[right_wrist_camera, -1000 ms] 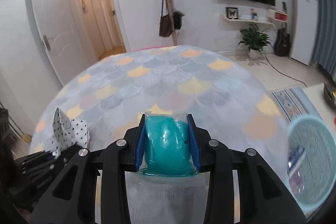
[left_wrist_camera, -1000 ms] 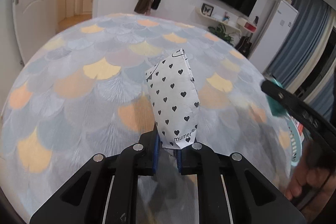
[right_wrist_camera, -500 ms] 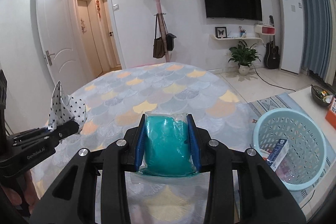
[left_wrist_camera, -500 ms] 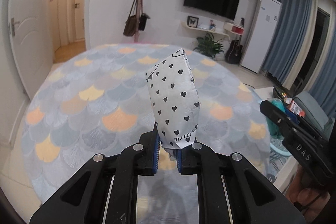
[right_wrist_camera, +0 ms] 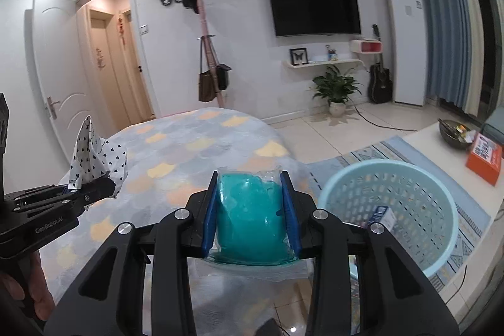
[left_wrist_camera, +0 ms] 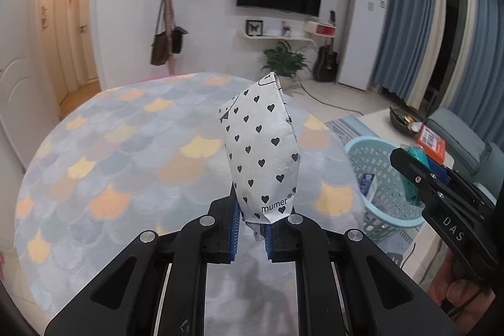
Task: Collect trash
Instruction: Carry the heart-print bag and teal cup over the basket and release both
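My left gripper is shut on a white wrapper with black hearts, held upright above the round table. It also shows in the right wrist view at the left. My right gripper is shut on a clear packet of teal stuff, raised past the table's right edge. A light blue perforated basket stands on the floor to the right, with a small blue and white box in it. The basket also shows in the left wrist view.
The table has a scale-pattern cloth. A white low table at the right carries an orange box and a dark bowl. A patterned rug lies under the basket. A coat stand stands by the far wall.
Both grippers have risen away from the table top with their trash and swung right. The basket has come into fuller view in both views.
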Action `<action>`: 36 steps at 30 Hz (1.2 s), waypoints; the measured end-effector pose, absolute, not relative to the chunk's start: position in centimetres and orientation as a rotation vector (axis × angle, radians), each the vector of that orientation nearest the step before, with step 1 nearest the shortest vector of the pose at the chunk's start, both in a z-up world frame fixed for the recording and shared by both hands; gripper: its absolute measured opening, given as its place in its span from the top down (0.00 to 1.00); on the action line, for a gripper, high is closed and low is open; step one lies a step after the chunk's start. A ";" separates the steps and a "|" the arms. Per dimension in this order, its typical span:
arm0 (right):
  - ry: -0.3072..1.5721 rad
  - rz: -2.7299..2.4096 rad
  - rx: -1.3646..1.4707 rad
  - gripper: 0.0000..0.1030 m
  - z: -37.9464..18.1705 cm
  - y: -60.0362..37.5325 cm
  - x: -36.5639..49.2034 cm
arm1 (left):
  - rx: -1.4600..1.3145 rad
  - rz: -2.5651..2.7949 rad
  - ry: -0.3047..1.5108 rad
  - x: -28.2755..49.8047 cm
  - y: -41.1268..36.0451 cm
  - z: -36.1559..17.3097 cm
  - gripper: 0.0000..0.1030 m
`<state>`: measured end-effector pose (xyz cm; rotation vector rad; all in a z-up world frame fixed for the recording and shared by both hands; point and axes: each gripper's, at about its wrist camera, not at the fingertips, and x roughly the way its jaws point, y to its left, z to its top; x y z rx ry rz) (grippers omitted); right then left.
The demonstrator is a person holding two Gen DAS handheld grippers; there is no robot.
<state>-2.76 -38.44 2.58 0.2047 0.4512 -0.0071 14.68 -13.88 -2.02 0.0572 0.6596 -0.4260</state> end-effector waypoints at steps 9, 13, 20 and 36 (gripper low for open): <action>0.450 -0.052 0.243 0.68 1.2 -41.4 -3.0 | 0.103 -0.462 0.667 14.6 -17.4 -2.4 0.89; 0.444 -0.077 0.256 0.68 1.0 -42.9 -3.4 | 0.117 -0.480 0.669 14.6 -18.7 -2.6 0.89; 0.438 -0.124 0.273 0.68 0.6 -45.3 -4.1 | 0.138 -0.517 0.674 14.7 -21.0 -3.0 0.89; 0.453 -0.196 0.316 0.68 -1.1 -49.4 -4.1 | 0.187 -0.584 0.700 15.3 -26.3 -4.4 0.89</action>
